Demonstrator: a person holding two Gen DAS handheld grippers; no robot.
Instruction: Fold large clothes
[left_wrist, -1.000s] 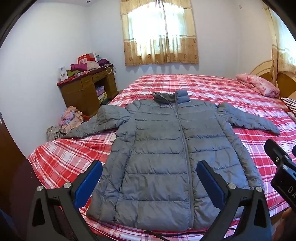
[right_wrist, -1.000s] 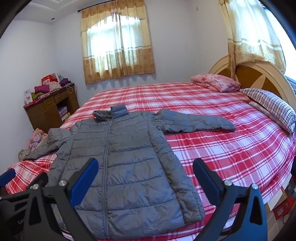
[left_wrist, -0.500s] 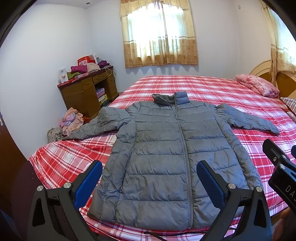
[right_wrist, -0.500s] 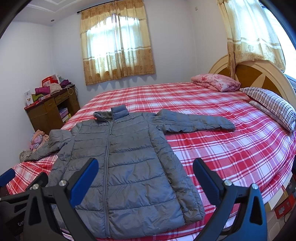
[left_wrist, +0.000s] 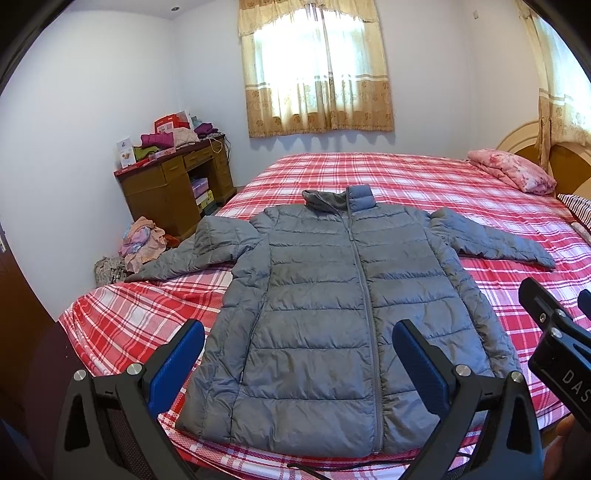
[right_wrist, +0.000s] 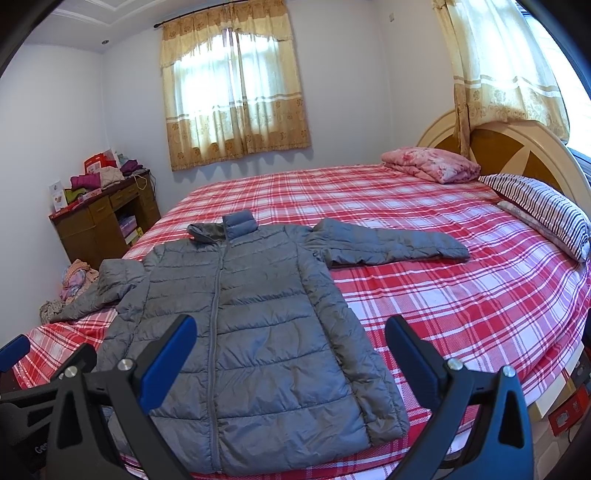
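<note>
Now the jacket (left_wrist: 343, 325) lies flat and zipped on the bed (left_wrist: 424, 177), hem at the near edge just below both claws, collar pointing away toward the window; its long axis runs straight ahead from the claws. One sleeve (right_wrist: 388, 242) stretches out to the right across the plaid sheet, the other sleeve (left_wrist: 192, 254) trails left and droops toward the bed's edge. The left claw (left_wrist: 295, 354) hovers over the hem's left half, released wide and holding nothing; the right claw (right_wrist: 291, 354) hangs over the hem's right corner, likewise spread and empty. Judging by this, the right claw is nearer the outstretched right sleeve, the left nearer the drooping one, so each sleeve probably falls to its own side. Beyond, a desk (left_wrist: 166, 184) holds piled clothes and boxes in its open shelves, and pillows (right_wrist: 432, 164) sit by the headboard.
</note>
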